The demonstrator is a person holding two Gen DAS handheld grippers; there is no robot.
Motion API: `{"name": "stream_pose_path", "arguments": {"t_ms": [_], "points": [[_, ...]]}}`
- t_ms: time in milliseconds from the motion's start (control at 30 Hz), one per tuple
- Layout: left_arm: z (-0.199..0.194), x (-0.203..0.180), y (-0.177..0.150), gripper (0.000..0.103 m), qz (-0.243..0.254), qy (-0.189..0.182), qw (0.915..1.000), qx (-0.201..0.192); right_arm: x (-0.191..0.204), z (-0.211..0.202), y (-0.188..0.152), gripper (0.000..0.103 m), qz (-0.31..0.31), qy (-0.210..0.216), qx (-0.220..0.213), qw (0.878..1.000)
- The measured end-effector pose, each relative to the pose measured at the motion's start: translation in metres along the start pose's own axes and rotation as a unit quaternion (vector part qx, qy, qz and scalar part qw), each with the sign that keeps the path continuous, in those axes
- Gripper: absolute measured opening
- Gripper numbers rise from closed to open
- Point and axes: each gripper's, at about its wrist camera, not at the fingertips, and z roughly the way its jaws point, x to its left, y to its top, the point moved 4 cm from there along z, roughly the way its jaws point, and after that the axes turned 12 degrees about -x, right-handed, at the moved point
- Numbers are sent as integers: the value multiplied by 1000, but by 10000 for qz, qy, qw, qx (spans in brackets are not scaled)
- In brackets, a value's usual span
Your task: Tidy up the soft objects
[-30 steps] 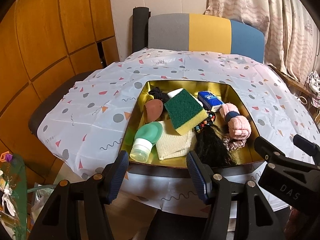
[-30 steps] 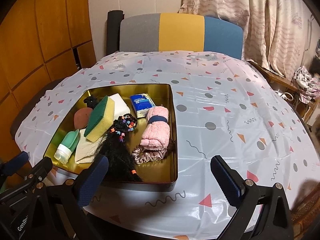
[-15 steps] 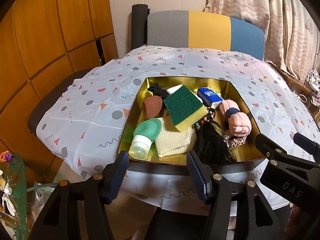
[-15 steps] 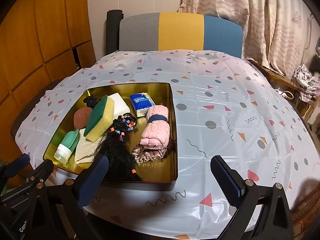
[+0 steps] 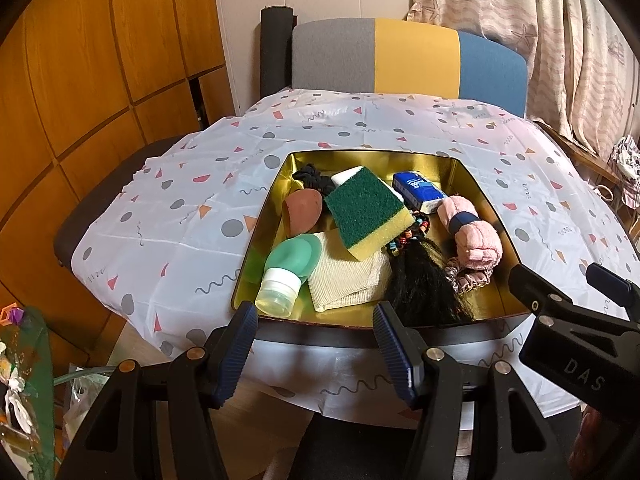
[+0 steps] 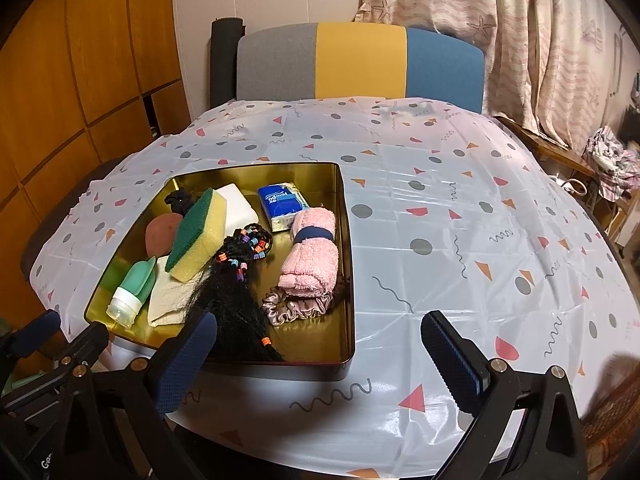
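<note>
Gold tin (image 6: 345, 240) sits on the desk (image 6: 460, 216), toward its left and near edge, on a white cloth printed with dots and triangles. All soft things lie inside the tin. Green-and-yellow sponge (image 6: 198, 234) lies tilted, green face up, propped over a white block (image 6: 239, 207) and a cream cloth (image 6: 166, 300). Mint squeeze bottle (image 6: 134, 292) lies on its side at near left, cap toward the near wall. Brown oval pad (image 6: 159, 232) rests by the left wall; black scrunchie (image 6: 180, 200) in the far left corner. Black hairpiece with coloured beads (image 6: 236, 292) runs down the middle to the near wall. Rolled pink towel with a dark band (image 6: 312, 254) lies along the right wall, a satin scrunchie (image 6: 298, 306) touching its near end, a blue tissue pack (image 6: 282, 204) beyond it. Left gripper (image 5: 314, 346) hangs just short of the tin's near wall, jaws wide, nothing between them. Right gripper (image 6: 320, 354) hangs over the tin's near right corner, jaws spread wide, empty. A grey, yellow and blue chair back (image 6: 360, 64) stands beyond the desk.
</note>
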Motion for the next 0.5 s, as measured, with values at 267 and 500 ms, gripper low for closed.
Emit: {"name": "stream_pose_path", "arguments": {"t_ms": [267, 500], "points": [[-2, -1, 1, 61, 54, 38, 10000, -62, 0, 2, -2, 103, 23, -6, 31, 10000], [-1, -2, 0, 61, 107, 35, 9999, -61, 0, 2, -2, 103, 19, 7, 63, 10000]]}}
